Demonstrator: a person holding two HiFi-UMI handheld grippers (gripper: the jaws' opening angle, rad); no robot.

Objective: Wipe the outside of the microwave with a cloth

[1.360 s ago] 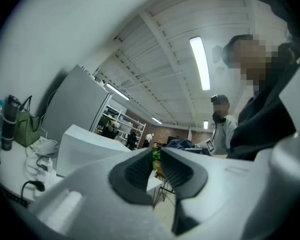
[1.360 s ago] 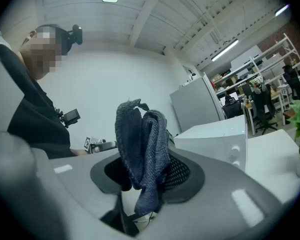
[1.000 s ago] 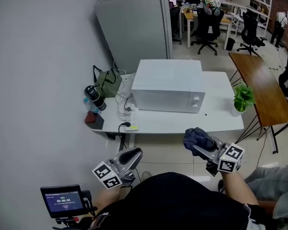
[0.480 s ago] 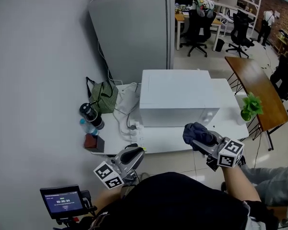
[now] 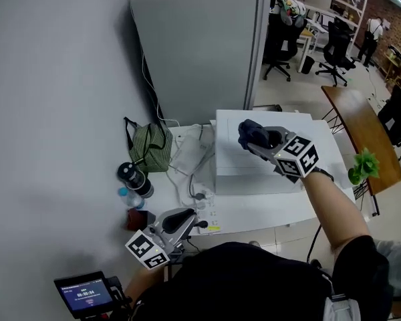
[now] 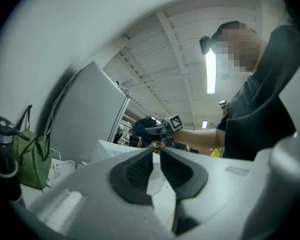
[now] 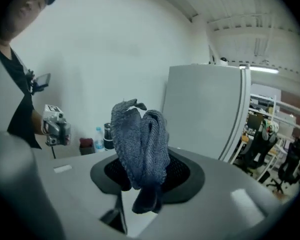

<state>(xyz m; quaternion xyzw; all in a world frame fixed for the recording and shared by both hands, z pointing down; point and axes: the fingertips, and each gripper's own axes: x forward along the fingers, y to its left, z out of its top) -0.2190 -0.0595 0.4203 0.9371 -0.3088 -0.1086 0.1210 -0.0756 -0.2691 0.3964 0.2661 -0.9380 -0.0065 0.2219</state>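
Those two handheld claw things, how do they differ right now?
The right gripper is clamped on a dark blue cloth; the left gripper holds nothing, its jaws nearly together. The right gripper is held out over the white microwave; the left gripper sits low, near the table's front edge. Both are grey, with square markers.
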